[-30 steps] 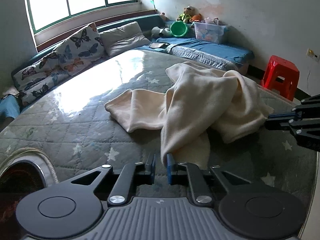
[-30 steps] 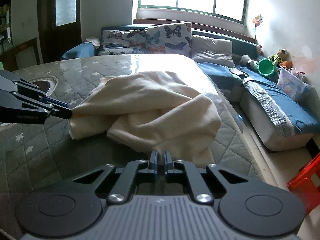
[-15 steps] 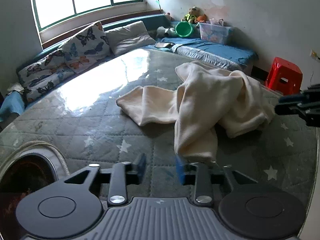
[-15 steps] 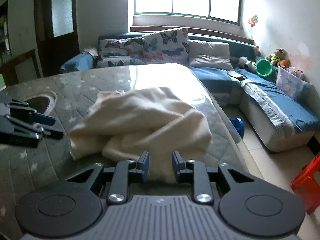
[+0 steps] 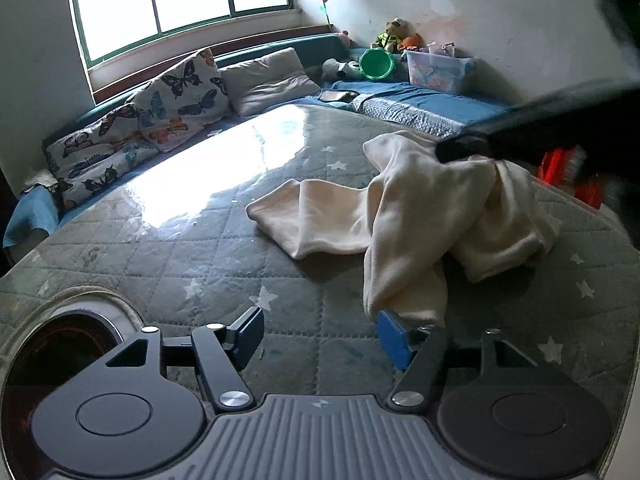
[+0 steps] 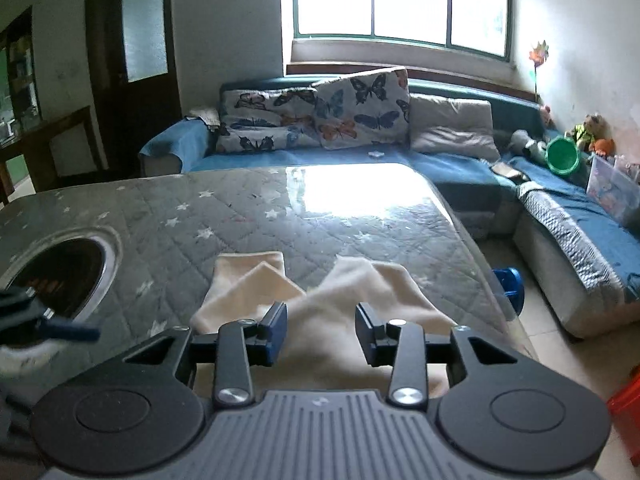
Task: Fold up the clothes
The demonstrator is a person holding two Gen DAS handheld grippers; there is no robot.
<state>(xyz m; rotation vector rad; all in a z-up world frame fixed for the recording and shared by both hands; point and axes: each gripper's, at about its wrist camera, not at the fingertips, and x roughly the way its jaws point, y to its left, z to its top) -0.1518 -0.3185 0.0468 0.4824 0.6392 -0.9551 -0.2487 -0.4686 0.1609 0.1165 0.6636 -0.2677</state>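
Observation:
A cream garment [image 5: 420,216] lies crumpled on the grey star-quilted table [image 5: 200,256], one sleeve stretched to the left. My left gripper [image 5: 322,334] hovers low at the table's near side, its jaws opening with nothing between them. The garment's near corner lies right beside its right blue pad [image 5: 394,338]. My right gripper [image 6: 322,332] hangs just above the garment [image 6: 360,292], jaws opening, cloth showing below the gap and no pad pressing on it. In the left wrist view the right gripper [image 5: 460,148] is a dark blur over the garment's far side.
A round dark opening [image 5: 60,344] is cut into the table at its left corner. Beyond the table stands a blue sofa with butterfly cushions [image 6: 320,120]. A red stool [image 5: 568,168] and a blue bench with a green bucket [image 5: 376,62] are on the right.
Both grippers were shut on the garment's edges and have opened and let go. The right gripper has risen and moved forward over the garment. The cloth now rests on the table.

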